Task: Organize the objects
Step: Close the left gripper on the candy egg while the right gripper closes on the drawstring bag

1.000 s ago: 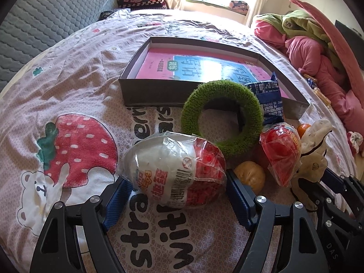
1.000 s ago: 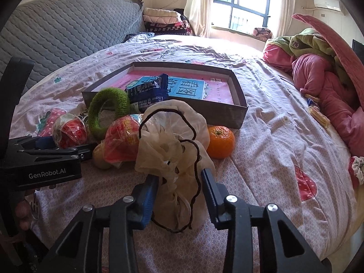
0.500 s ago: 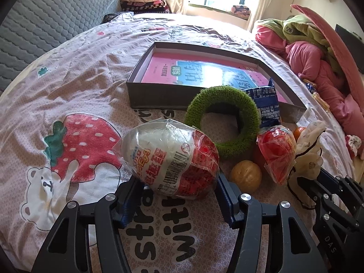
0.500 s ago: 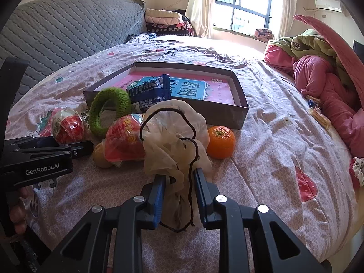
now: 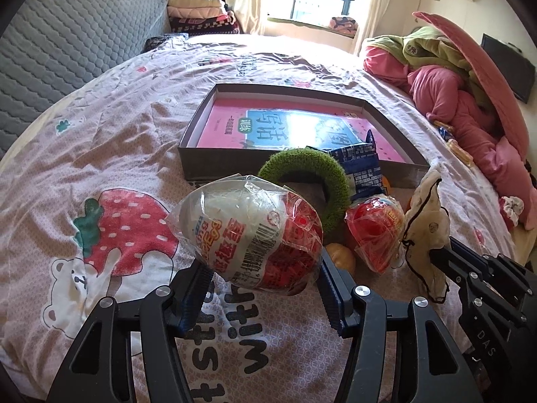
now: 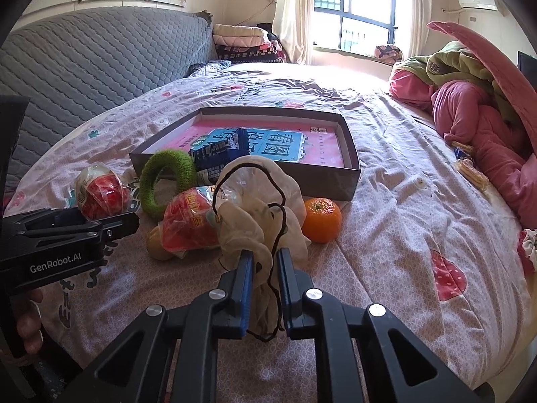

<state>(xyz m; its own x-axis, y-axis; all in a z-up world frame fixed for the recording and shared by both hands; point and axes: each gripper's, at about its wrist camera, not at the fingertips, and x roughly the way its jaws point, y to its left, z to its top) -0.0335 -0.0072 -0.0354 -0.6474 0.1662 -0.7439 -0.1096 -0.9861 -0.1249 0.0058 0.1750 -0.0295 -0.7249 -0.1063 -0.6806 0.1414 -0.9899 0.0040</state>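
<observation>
- The left claw pinches a wrapped egg, a white-and-red toy in crinkled clear film, held just above the bed in front of the box.
- The egg looks light and stiff under its film; the wrap is likely slippery, so the pads do best across its widest part, as they sit now.
- The right claw is pressed nearly together on a cream pouch with a dark drawstring, bunching the cloth between the pads.
- The pouch seems soft and limp; its top will flop, and the loose cord may snag on neighbours. A grip low on the gathered cloth looks surest.
- Beside the pouch lie a second egg, a green ring leaning by the box wall, a blue packet, an orange and a small brown fruit, all crowded together.
- The box is shallow and open, with a pink book flat inside; it is probably the place for these things.
- The bed has a rumpled pink sheet printed with strawberries, soft and uneven, so round things may roll.
- A grey quilted headboard, a bright window and heaped bedding ring the room.
</observation>
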